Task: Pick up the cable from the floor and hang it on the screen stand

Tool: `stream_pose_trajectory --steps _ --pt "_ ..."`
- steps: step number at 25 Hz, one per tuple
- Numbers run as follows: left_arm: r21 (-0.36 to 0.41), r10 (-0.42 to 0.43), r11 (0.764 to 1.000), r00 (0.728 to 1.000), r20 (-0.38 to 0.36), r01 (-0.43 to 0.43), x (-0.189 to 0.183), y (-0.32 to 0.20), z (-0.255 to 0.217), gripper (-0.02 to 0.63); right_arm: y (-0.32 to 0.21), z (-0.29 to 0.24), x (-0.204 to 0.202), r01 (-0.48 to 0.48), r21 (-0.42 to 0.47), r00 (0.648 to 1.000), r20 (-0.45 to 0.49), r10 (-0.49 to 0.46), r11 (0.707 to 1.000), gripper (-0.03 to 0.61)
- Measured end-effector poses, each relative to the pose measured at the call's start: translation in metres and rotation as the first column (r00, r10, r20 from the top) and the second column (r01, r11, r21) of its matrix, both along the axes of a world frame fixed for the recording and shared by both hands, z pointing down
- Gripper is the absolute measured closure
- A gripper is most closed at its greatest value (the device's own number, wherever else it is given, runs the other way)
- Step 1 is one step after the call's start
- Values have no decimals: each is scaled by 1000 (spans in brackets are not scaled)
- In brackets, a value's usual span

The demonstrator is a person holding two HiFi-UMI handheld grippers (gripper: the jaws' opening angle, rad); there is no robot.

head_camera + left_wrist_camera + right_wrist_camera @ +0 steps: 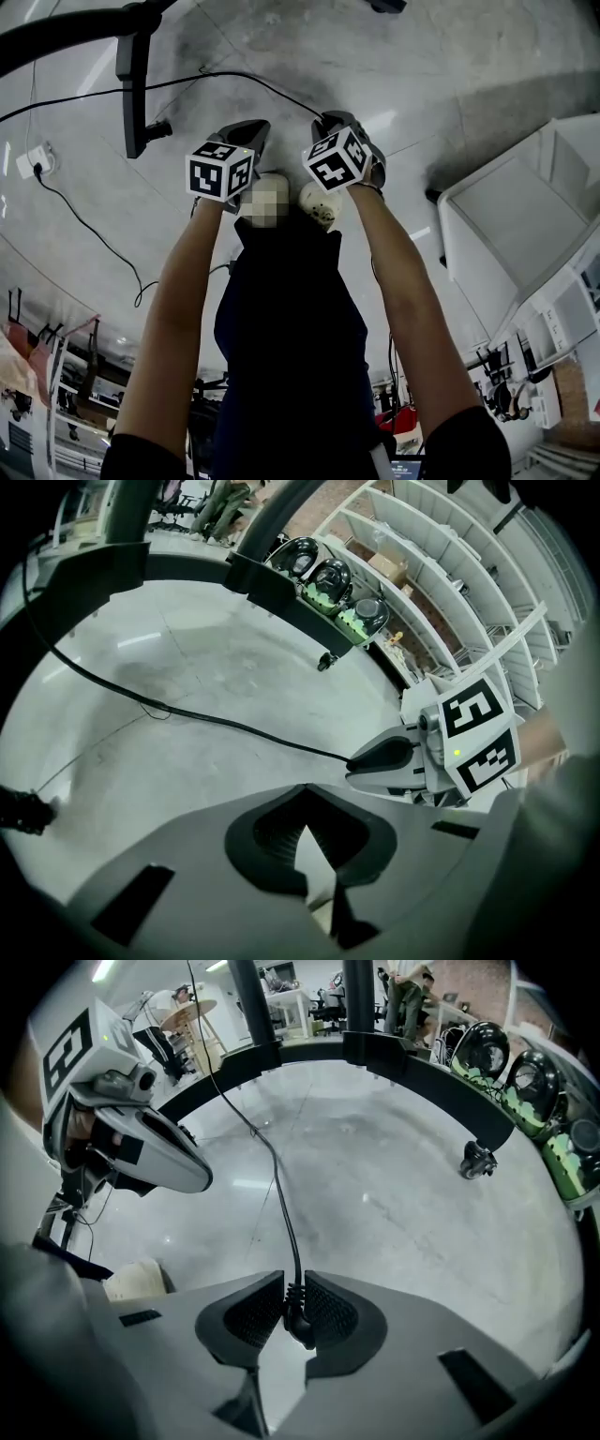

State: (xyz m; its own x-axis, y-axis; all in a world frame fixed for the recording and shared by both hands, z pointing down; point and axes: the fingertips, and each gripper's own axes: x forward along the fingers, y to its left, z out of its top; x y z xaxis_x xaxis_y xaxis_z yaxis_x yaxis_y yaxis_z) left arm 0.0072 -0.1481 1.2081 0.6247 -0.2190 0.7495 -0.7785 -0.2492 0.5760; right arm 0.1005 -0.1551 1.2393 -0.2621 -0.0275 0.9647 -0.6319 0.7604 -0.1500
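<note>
Though the right claw (293, 1285) grips the cable (273, 1168), its length seems cropped.

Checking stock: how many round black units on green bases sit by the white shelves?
3 round black units on green bases beside the white shelves: left, middle, right in the left gripper view. More may be hidden.

Bits you cannot see whole
The cable (284, 1208) runs out past the top edge, so its far end is out of sight. The right gripper (293, 1283) pinches its near end, hiding part. In the head view the screen stand (134, 84) is cut off.
</note>
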Motion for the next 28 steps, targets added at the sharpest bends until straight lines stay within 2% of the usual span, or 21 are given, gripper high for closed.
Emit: stream_pose_trajectory --steps 9,19,25,28 --pt "27 82 996 997 -1 -81 19 -3 -53 611 -2 -52 10 -10 -24 1000 -9 9 1000 494" --pt "60 66 996 998 -14 -65 28 -12 -118 611 -10 -122 3 -117 -19 992 40 117 993 494" --pt "59 8 998 1000 -3 -8 11 -8 -155 611 -5 -169 -15 -121 -18 990 71 122 993 494" --pt "62 6 998 1000 2 -6 8 -5 -174 611 -4 -191 -22 -117 -18 989 88 118 993 494"
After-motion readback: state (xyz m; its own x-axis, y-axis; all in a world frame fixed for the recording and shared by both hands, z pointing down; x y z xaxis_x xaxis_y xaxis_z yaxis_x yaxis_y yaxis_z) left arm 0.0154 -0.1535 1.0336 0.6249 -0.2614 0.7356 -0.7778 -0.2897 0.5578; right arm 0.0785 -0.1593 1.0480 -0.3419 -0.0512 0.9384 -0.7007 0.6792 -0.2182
